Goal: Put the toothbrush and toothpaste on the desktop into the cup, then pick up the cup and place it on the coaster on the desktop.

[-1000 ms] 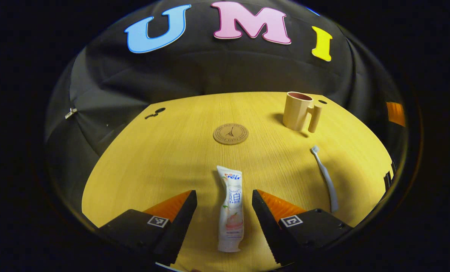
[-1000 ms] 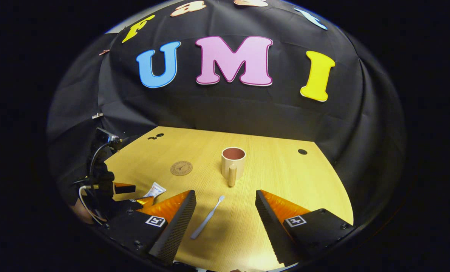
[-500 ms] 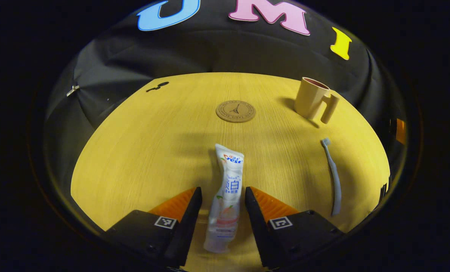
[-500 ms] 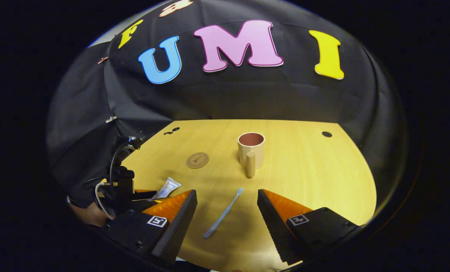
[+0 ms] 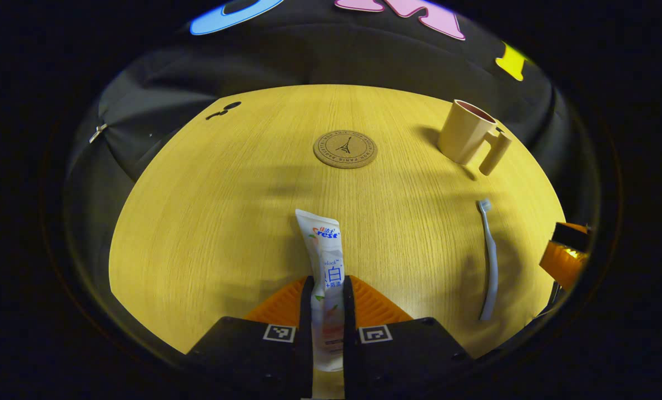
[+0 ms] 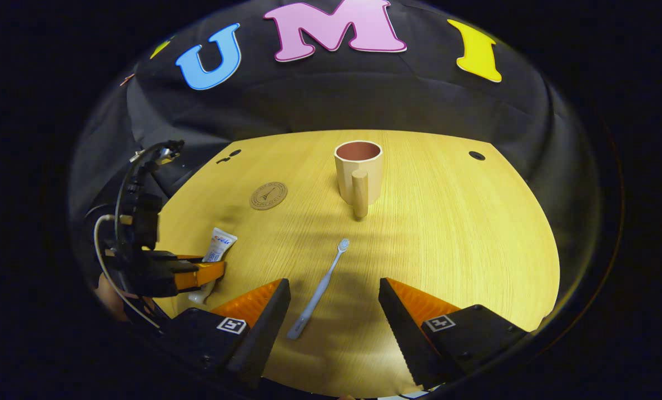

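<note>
- Our left gripper (image 5: 327, 294) has its jaws clamped on the toothpaste tube (image 5: 325, 261), pinching it around the lower half, both sides pressing in.
- The tube lies lengthwise between the jaws, flat crimped end pointing away across the table (image 5: 208, 222), cap end back toward us.
- Our right gripper (image 6: 335, 303) has its jaws spread wide, nothing between them touching; they sit either side of the handle end of the toothbrush (image 6: 319, 289).
- Toothbrush lies flat on the table, bristle head pointing at the cup (image 6: 358, 169), handle end near our right gripper.
- Cup stands upright toward the back of the table, handle facing our right gripper, and looks empty as far as we can see inside.
- Round cork coaster (image 5: 345, 149) sits bare, well apart from the cup on its left and beyond the tube.
- From the right gripper view we can see the left gripper off to the left, low on the table with the tube poking out of it.
</note>
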